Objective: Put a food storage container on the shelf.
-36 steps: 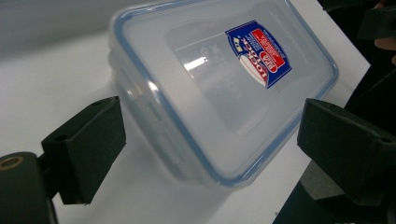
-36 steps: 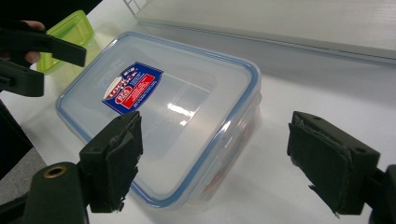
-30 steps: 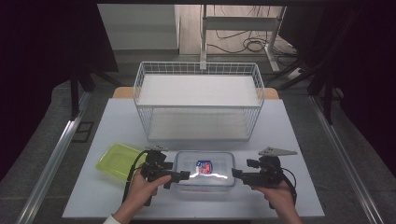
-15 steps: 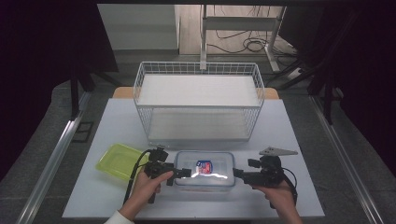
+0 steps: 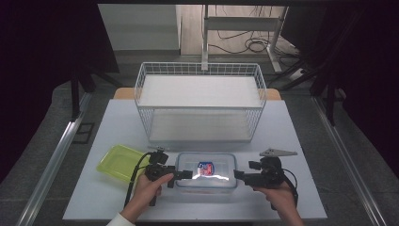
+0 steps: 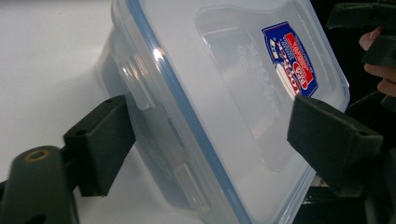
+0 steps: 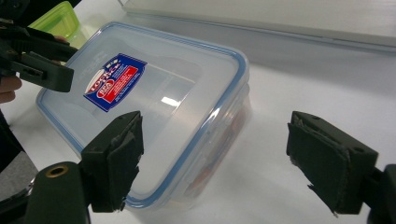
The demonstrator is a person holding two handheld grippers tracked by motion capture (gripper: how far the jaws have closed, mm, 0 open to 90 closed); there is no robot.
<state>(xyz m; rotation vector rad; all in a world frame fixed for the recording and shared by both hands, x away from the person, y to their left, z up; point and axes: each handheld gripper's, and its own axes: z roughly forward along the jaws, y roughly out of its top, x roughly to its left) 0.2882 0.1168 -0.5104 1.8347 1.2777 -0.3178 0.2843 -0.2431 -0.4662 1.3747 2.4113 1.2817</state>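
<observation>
A clear plastic box with a blue-rimmed lid and a red and blue label lies on the white table near its front edge. My left gripper is at the box's left end. In the left gripper view the box's end sits between the jaws of the left gripper. These jaws have just been closing and are still open, one beside the wall and one over the lid. My right gripper is at the box's right end. Seen in the right gripper view, the right gripper is wide open around the corner of the box.
A lime green tray lies left of the box, close behind the left hand. A white wire basket stands across the back of the table. Bare table lies to the right of the right hand.
My left gripper has moved a little to the right, onto the left end of the box. The right gripper and the box have kept still.
</observation>
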